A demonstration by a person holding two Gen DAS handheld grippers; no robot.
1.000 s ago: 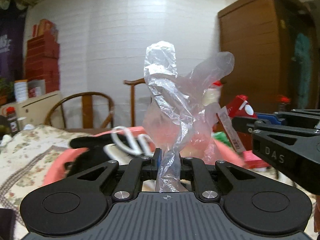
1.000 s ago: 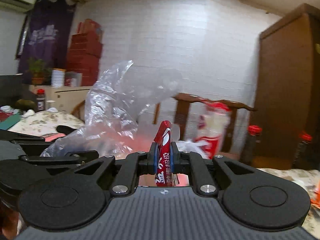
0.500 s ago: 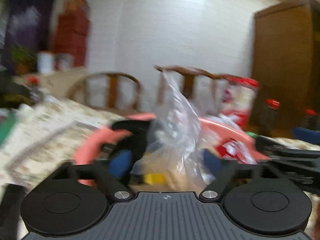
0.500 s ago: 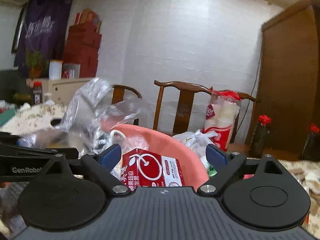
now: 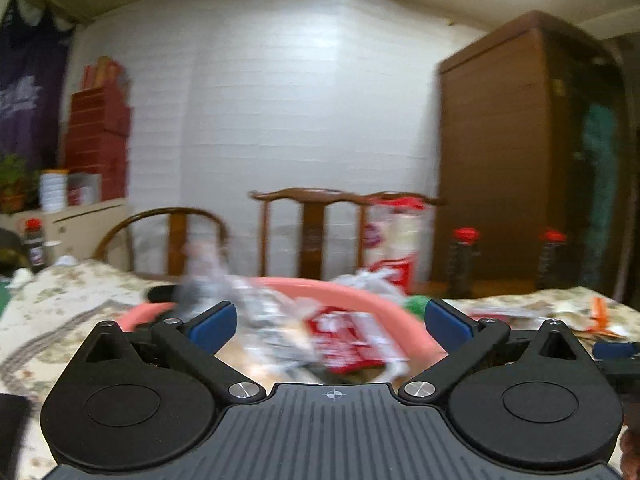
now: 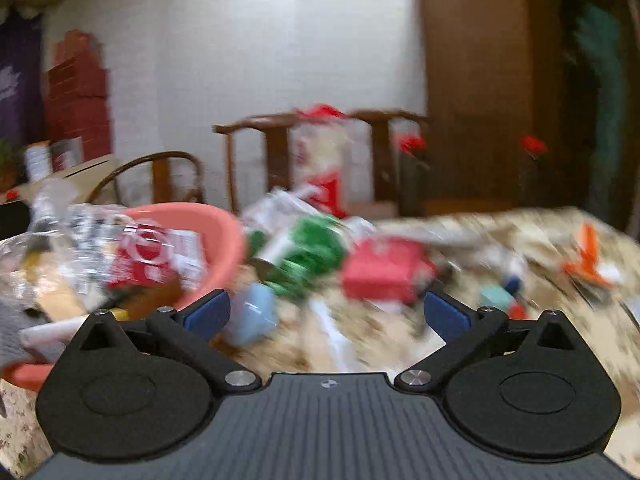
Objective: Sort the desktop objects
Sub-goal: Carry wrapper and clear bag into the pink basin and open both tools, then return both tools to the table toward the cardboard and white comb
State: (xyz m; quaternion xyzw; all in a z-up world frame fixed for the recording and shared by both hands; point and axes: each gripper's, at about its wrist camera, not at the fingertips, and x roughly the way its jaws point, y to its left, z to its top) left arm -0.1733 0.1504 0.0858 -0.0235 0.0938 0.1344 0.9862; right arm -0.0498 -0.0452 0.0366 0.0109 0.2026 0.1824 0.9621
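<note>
Both grippers stand fully spread and hold nothing. The left gripper [image 5: 328,320] points over the near rim of the pink basin [image 5: 360,292]; the right gripper [image 6: 326,312] points at the tablecloth [image 6: 500,224] just to the right of that basin.

Step in hand, as judged: a drop into the basin appears complete, and the selection of the next object is under way. Inside the basin lie a crumpled clear plastic bag [image 6: 52,232] and a red-and-white carton [image 6: 156,256], the carton against the far-right wall.

The next move calls for one loose object beside the basin to be centred between open jaws, then pinched. Motion blur obscures outlines, so alignment requires a steadier view.

Count of loose objects right of the basin, as far as blur permits:
- one green packet [image 6: 308,248], just beside the rim;
- one pale blue cup-like item [image 6: 256,312], nearest the right gripper;
- one red box [image 6: 384,272], beyond the green packet;
- one orange piece [image 6: 586,260], well apart.

Smaller items cannot be counted.
</note>
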